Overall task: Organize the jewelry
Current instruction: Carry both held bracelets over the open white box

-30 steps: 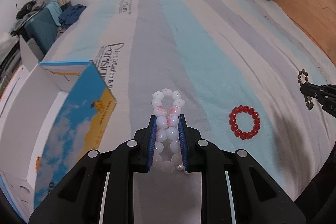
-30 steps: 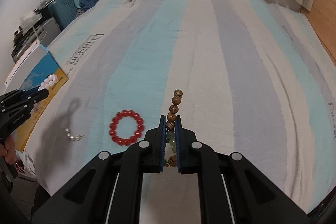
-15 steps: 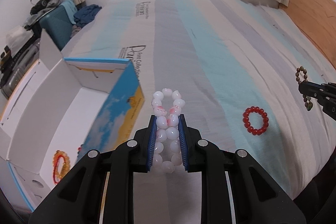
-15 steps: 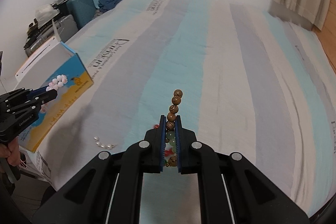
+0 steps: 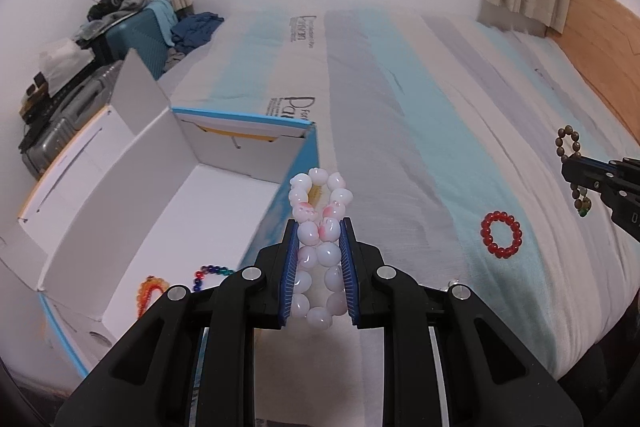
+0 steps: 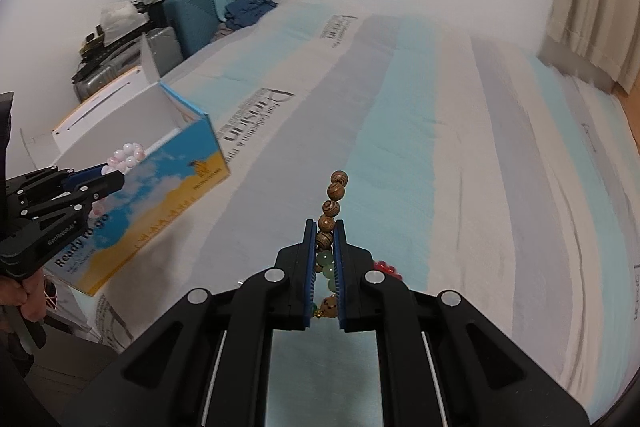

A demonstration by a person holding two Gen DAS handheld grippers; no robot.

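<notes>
My left gripper point(image 5: 319, 233) is shut on a white and pink bead bracelet point(image 5: 320, 211) and holds it in the air by the right wall of an open white and blue box point(image 5: 132, 195). The box holds an orange bracelet point(image 5: 150, 287) and a multicolour bracelet point(image 5: 210, 273). My right gripper point(image 6: 325, 227) is shut on a brown wooden bead bracelet point(image 6: 331, 205) with green beads, above the bed. A red bead bracelet point(image 5: 502, 233) lies on the striped bedspread point(image 5: 400, 99). The left gripper also shows in the right wrist view point(image 6: 114, 179).
The box point(image 6: 160, 183) sits at the bed's left edge. A teal suitcase point(image 5: 136, 39) with clothes and a grey case point(image 5: 60, 131) stand beside the bed. A wooden headboard point(image 5: 600, 31) runs along the right. A small pearl piece point(image 5: 451, 282) peeks out behind my left finger.
Both grippers have risen and tilted up with their bracelets held. The left one has moved left, so the open box and the bracelets inside it have come into view.
</notes>
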